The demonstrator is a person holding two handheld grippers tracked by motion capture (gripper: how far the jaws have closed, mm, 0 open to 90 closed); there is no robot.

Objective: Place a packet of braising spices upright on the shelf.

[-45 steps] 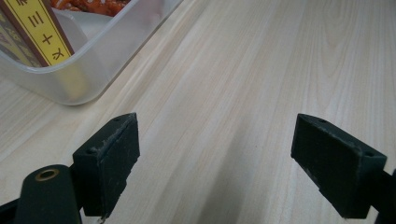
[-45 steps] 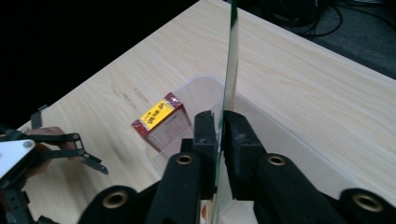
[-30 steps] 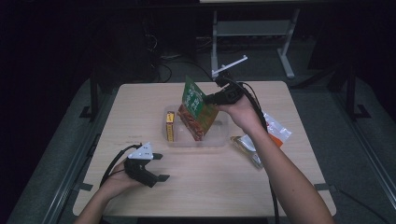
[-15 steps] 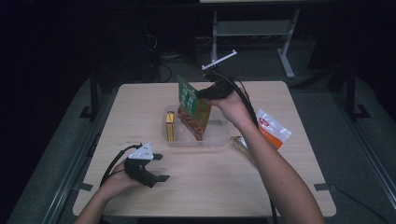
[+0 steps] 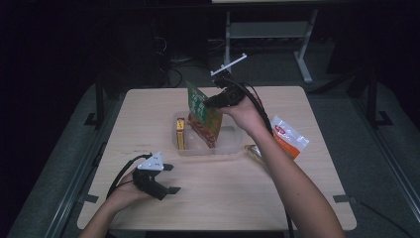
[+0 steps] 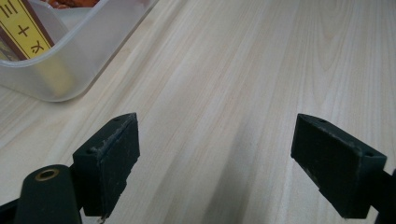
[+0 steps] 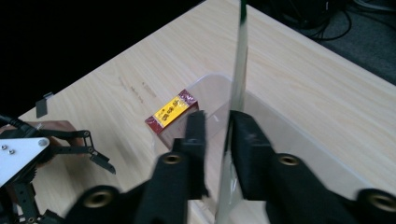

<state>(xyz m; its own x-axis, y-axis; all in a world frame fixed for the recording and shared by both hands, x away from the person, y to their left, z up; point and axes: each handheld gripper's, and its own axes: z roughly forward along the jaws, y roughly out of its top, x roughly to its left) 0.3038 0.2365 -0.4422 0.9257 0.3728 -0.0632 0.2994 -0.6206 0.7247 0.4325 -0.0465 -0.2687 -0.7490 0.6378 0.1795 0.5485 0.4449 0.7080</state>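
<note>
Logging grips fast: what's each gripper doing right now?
Left gripper: open, empty, low over the table.
Right gripper: jaws just opening, snack bag between them over the clear tub.

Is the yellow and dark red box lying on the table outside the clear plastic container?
No, in the high view the yellow and dark red box stands inside the clear plastic container, against its left wall.

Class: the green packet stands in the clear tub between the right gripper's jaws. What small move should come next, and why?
Probably lift the right gripper clear: its jaws have just been opening, one off the packet, which already stands in the tub.
</note>
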